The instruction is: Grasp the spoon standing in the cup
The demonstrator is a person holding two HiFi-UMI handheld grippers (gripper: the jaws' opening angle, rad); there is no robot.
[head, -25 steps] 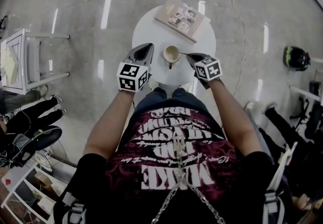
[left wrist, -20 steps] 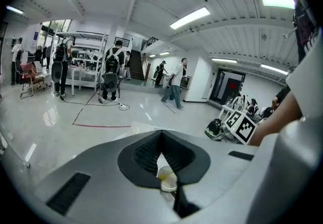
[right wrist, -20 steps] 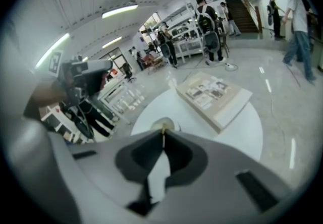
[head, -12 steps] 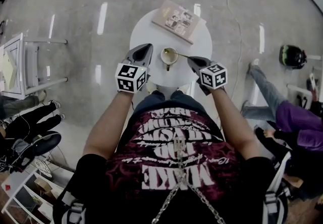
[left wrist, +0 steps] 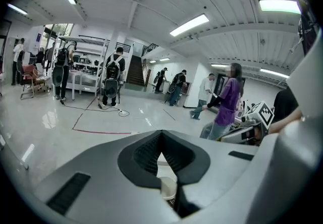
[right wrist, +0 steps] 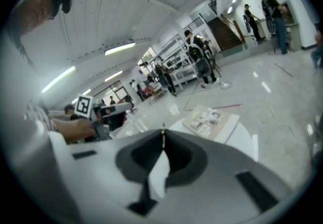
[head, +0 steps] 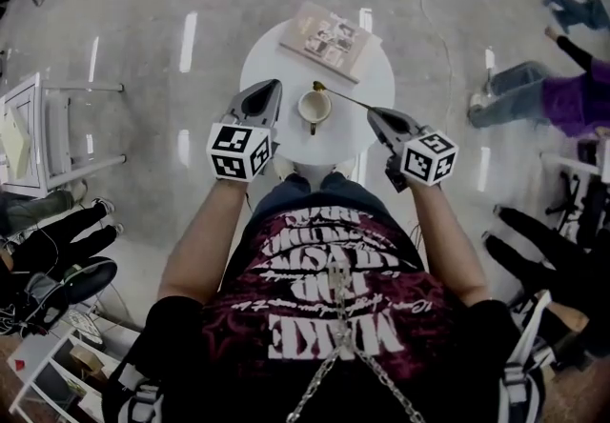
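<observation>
A white cup (head: 314, 108) stands on the small round white table (head: 367, 78); through the left gripper's jaws it shows as a pale rim (left wrist: 168, 187). The thin spoon (head: 335, 94) is out of the cup, its bowl hanging just beyond the cup's far rim and its handle slanting right. My right gripper (head: 374, 113) is shut on the handle's end. In the right gripper view only a thin sliver of the spoon (right wrist: 162, 134) shows between the closed jaws. My left gripper (head: 274, 86) is shut on nothing, left of the cup.
A book (head: 329, 34) lies on the table's far side, also seen as the book (right wrist: 211, 120). A white chair (head: 43, 121) stands at the left. A person in purple (head: 562, 92) sits on the floor at the right, with more legs lower right.
The spoon has come out of the cup and now hangs over the cup's far rim. My right gripper moved right and back with it. The left gripper barely moved.
</observation>
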